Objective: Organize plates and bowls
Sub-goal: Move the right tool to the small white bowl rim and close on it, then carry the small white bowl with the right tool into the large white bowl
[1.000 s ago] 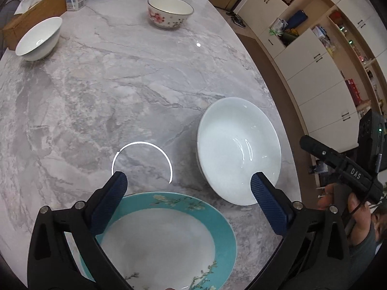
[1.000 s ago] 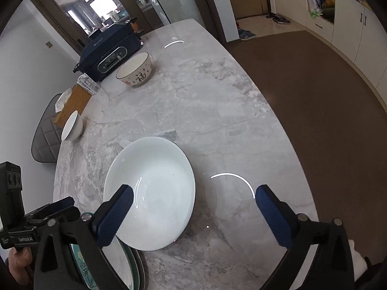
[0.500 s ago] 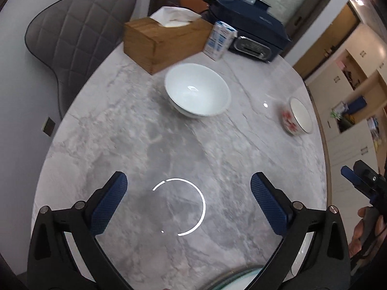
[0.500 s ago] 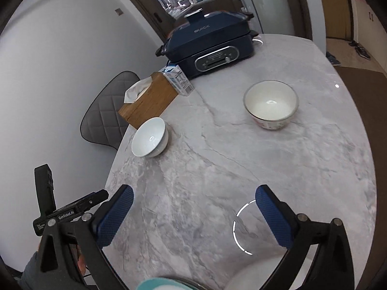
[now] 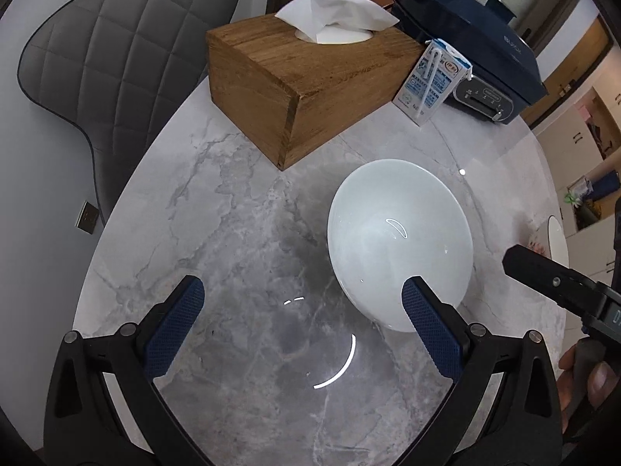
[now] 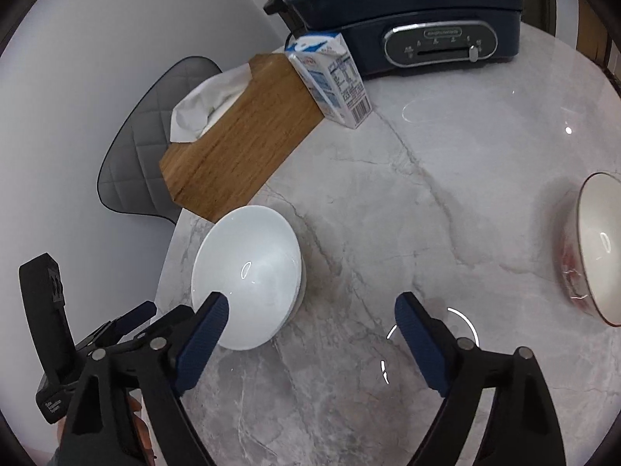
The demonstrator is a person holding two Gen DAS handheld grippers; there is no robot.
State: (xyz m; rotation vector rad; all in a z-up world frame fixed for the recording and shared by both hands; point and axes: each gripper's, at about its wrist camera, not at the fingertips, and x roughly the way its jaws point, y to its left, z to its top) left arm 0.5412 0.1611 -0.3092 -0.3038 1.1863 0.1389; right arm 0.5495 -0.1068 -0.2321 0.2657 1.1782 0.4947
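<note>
Bowl (image 5: 399, 240) sits on grey marble table (image 5: 233, 233).

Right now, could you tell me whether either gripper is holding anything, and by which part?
Nothing is held. The left gripper and right gripper are both open over bare marble; the plain white ceramic bowl sits untouched on the table.

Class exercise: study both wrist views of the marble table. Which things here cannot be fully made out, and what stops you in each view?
- Patterned bowl: right wrist view stretches it near the edge; the pattern stays unreadable. In the left wrist view the right claw's body covers most of it.
- White bowl: left claw's finger covers its near rim.
- Carton: print too small.
- Cooker: top cut off.
</note>
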